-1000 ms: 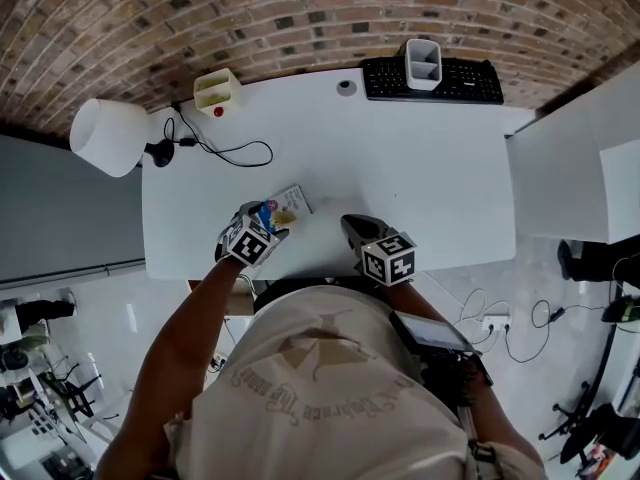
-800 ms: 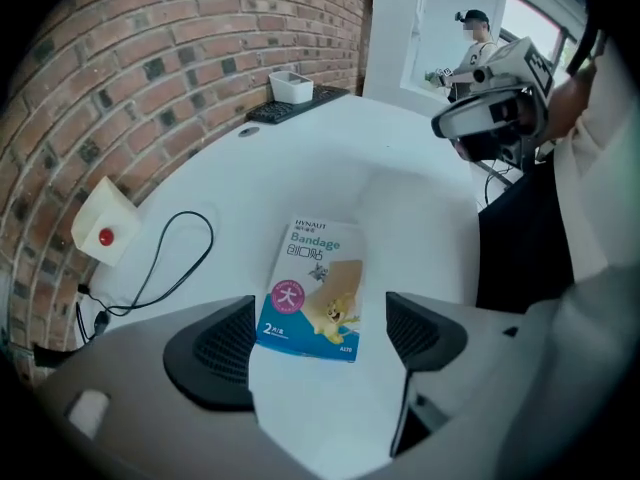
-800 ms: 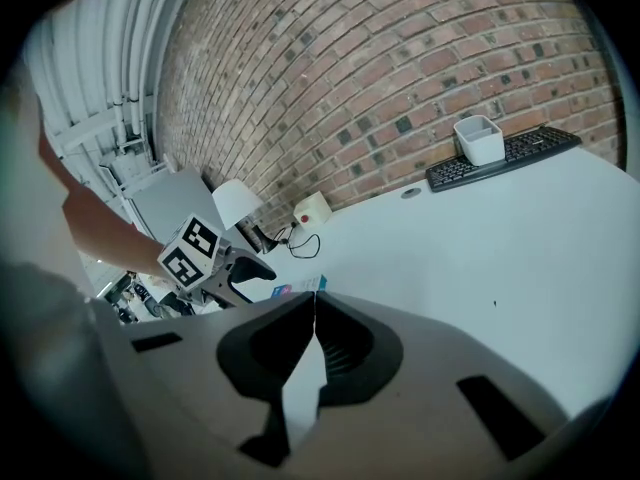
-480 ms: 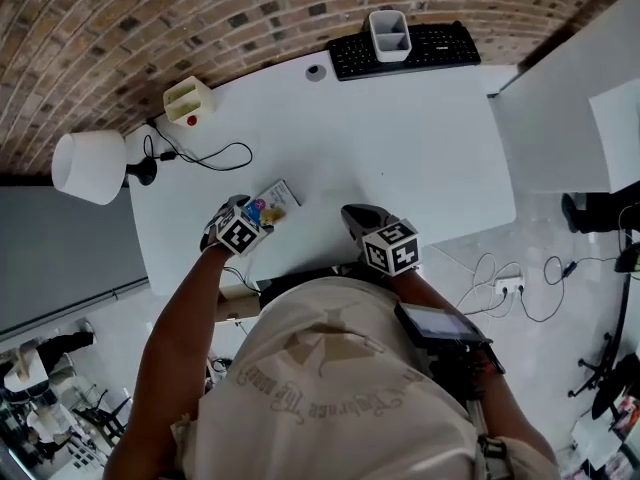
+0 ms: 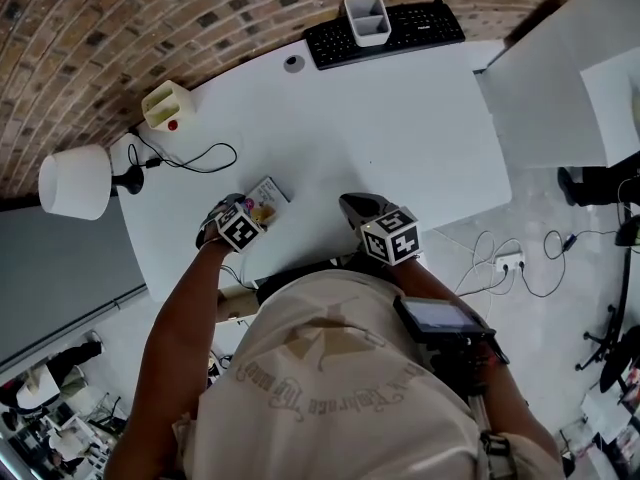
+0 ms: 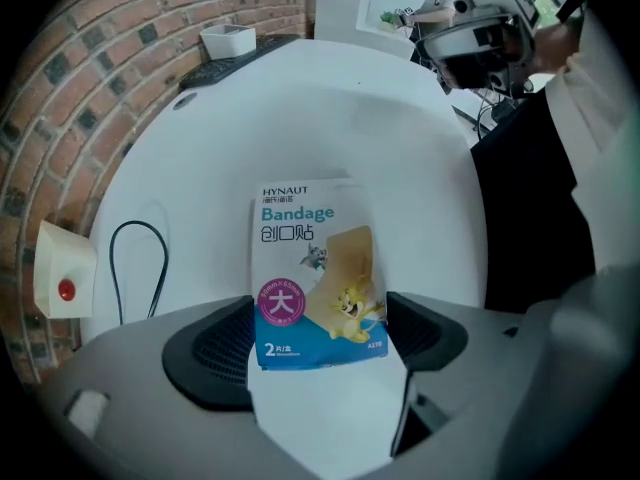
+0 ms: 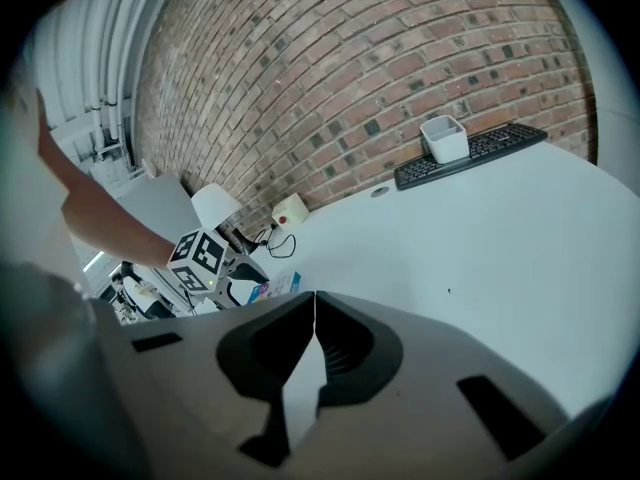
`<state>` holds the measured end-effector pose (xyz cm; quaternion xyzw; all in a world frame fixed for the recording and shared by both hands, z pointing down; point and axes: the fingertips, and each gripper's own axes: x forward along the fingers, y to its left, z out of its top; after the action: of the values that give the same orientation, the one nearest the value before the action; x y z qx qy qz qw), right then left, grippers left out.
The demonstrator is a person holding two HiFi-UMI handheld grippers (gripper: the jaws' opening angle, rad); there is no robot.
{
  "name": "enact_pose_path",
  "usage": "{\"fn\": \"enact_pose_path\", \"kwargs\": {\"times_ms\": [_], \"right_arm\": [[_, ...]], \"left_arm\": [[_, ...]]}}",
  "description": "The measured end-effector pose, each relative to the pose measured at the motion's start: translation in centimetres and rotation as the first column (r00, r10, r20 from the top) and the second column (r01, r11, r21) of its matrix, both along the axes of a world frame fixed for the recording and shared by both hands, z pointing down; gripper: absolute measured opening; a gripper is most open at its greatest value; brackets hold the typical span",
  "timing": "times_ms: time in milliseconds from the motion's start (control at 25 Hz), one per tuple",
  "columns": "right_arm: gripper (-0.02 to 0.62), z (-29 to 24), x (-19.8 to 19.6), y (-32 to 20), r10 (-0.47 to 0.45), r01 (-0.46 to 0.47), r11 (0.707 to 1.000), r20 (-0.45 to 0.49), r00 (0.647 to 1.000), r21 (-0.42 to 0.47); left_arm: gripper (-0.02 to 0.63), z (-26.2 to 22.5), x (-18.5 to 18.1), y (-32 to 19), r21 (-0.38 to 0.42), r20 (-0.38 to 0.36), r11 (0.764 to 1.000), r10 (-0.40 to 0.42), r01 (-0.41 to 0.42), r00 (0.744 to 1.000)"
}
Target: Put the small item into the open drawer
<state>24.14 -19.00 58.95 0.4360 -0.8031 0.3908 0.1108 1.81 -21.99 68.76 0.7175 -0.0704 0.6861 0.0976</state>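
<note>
Between the spread jaws of the left gripper [image 6: 320, 306] lies the bandage packet [image 6: 316, 268], flat on the white desk [image 6: 400, 138] with its printed face up. Its lower end sits in the gap, and the rest runs out beyond the jaw tips.

That is the change. A second ago this gripper hung just beside the packet's near corner. It has since come down and rolled, so that one pad [image 6: 215, 353] now stands outside each long edge. Its jaws have just been opening and now stand about as wide as they go. The gap is barely wider than the packet, but the card shows no squeeze or buckle. I read the packet as straddled, not yet gripped.

The right gripper [image 7: 314, 308] has its jaws pressed together with nothing between them. Only bare desk lies beyond its tips, and it takes no part for now.

For the task, this looks like the last moment before pick-up: the approach is done and the grasp is not. The next move is probably to close on the two long edges and lift. A thin, flat packet on a smooth top may slide or tip out if the pads catch only its upper rim. No open drawer can be made out in any view, so the whole carry is still to come.
</note>
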Motion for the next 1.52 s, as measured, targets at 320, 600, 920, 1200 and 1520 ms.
{"fn": "enact_pose_path", "kwargs": {"times_ms": [320, 600, 920, 1200, 1520], "right_arm": [[0.006, -0.2, -1.3, -0.4, -0.056, 0.056, 0.998, -0.007, 0.998, 0.009], [0.006, -0.3, -2.7, -0.6, -0.101, 0.102, 0.995, -0.007, 0.995, 0.012], [0.006, -0.2, -4.7, -0.3, -0.171, 0.171, 0.985, -0.007, 0.985, 0.016], [0.006, -0.4, -6.5, -0.3, -0.243, 0.243, 0.97, -0.008, 0.97, 0.019], [0.006, -0.5, -8.8, -1.1, -0.307, 0.307, 0.951, -0.022, 0.952, 0.03]], "left_arm": [[0.393, 0.0, -0.1, 0.1, 0.03, 0.04, 0.999, 0.01, -0.011, 0.999], [0.396, -0.4, -0.6, 1.0, 0.064, 0.023, 0.997, -0.039, 0.037, 0.999], [0.396, -1.2, -1.2, 2.5, 0.112, -0.052, 0.976, -0.181, 0.186, 0.982], [0.396, -1.8, -2.1, 4.0, 0.132, -0.102, 0.942, -0.296, 0.308, 0.95], [0.396, -3.0, -3.0, 4.3, 0.109, -0.196, 0.864, -0.466, 0.491, 0.863]]}}
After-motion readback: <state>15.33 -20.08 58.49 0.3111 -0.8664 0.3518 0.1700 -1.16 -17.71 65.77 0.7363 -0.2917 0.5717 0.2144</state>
